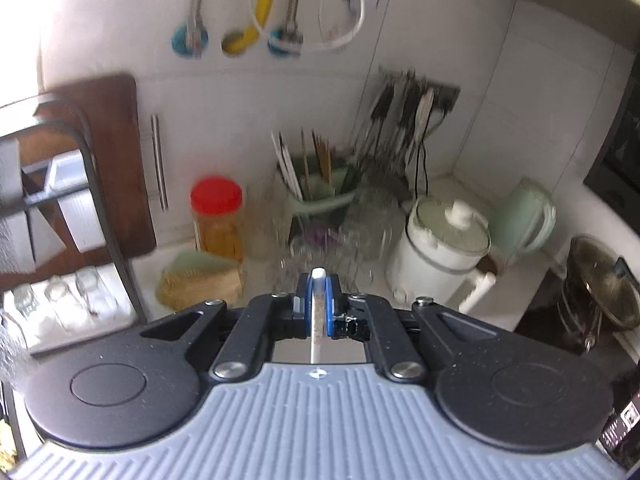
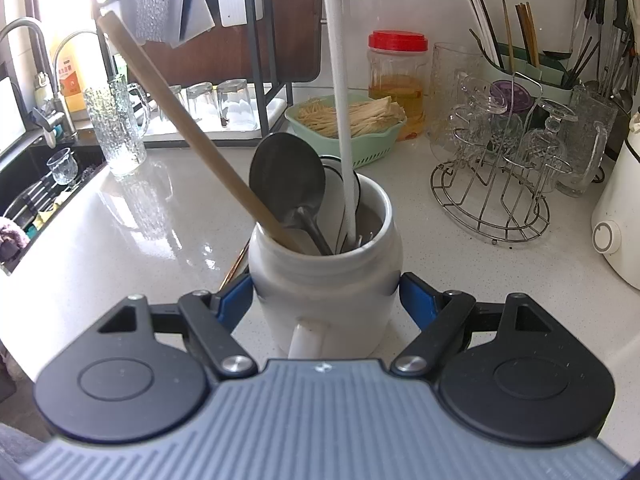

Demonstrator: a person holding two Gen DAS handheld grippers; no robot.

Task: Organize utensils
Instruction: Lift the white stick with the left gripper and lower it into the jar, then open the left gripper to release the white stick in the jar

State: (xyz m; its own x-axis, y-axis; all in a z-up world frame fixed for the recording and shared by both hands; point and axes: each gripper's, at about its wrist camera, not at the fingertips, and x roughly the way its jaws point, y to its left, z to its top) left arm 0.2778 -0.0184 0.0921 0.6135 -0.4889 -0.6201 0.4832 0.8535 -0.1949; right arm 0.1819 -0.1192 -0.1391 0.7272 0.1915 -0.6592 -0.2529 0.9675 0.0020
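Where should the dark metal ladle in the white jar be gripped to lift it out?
Grip the ladle at the thin neck just below its bowl, coming from above: the bowl stands upright over the white jar rim, with its handle buried among other utensils.

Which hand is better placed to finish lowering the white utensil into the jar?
Left. Its tool is shut on the white handle, whose lower end is already inside the white jar. The right tool is clamped around that jar, steadying it.

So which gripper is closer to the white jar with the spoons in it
Right. The right gripper has a finger against each side of the white jar. The left gripper is shut on a white handle; its view doesn't show the jar.
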